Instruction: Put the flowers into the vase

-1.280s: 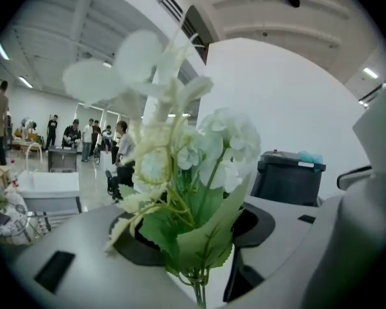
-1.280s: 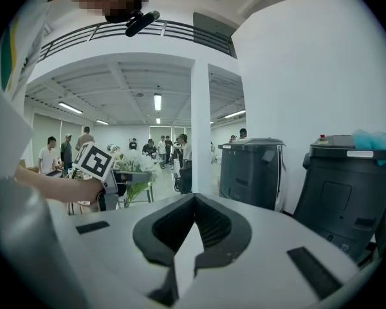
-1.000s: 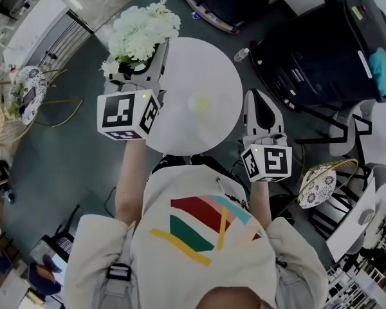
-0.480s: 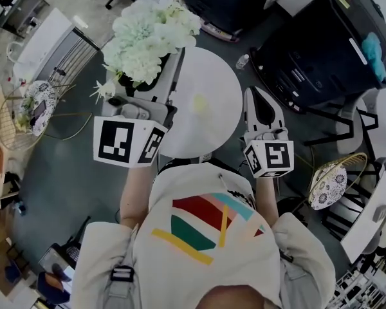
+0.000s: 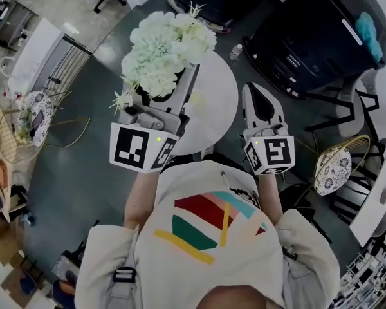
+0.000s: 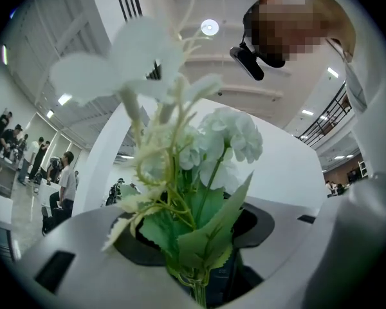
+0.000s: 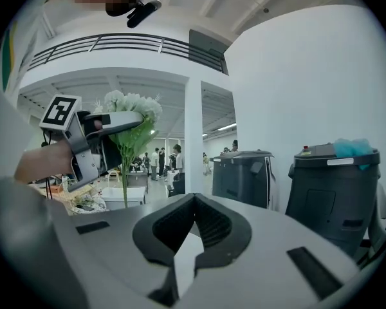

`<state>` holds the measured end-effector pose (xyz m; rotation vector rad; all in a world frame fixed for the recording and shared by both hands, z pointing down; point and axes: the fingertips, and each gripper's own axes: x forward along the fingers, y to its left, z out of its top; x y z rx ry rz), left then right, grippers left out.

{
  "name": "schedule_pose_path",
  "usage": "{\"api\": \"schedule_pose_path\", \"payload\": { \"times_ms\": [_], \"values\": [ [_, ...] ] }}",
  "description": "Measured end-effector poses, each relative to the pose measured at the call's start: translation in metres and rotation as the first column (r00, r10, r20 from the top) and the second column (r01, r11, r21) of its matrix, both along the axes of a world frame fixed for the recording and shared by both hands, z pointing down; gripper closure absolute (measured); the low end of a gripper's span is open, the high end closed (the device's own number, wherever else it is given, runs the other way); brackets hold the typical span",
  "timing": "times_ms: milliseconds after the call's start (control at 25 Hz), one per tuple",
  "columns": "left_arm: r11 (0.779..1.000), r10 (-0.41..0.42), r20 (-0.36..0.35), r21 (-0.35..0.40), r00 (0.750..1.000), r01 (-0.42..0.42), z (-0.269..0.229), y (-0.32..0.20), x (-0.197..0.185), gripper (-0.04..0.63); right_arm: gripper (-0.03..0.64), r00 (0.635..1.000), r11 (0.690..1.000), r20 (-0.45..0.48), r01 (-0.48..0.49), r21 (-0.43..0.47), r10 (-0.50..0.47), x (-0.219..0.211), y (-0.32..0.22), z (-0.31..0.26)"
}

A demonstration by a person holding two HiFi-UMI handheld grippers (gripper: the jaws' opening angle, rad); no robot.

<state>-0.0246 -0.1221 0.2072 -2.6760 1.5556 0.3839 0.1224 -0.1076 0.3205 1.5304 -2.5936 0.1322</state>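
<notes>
Over the last second the left gripper [image 6: 199, 262] had swung the bunch of white artificial blossoms with green fabric leaves [image 5: 167, 47] in from beyond the rim of the round white table [image 5: 219, 108], so the blooms now hung over the tabletop. Its jaws stood partly closed, clamped on the thin green stems [image 6: 196, 288]. The small pale yellowish vessel [image 5: 195, 98] (we took it for the vase, though from above we could barely make it out) sat just to the right of those jaws and below them. We judged the carry nearly done and the lowering yet to come. That gripper lay roughly level, tipped slightly upward. The right gripper [image 7: 192, 199], well to its right, was pinched together on nothing, pointing across the table.
</notes>
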Motion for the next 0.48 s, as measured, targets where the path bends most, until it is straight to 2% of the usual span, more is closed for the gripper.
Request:
{"api": "schedule_pose_path", "payload": {
  "times_ms": [280, 480],
  "values": [
    [0.999, 0.041, 0.073, -0.031, 0.996, -0.039, 0.049, -0.015, 0.018, 0.342, 0.607, 0.998, 0.998, -0.05, -0.037, -0.044, 0.034, 0.008, 0.003, 0.013],
    [0.995, 0.08, 0.077, -0.057, 0.994, -0.076, 0.085, -0.022, 0.026, 0.342, 0.607, 0.996, 0.997, -0.068, -0.057, -0.061, 0.053, 0.01, 0.001, 0.018]
  ]
}}
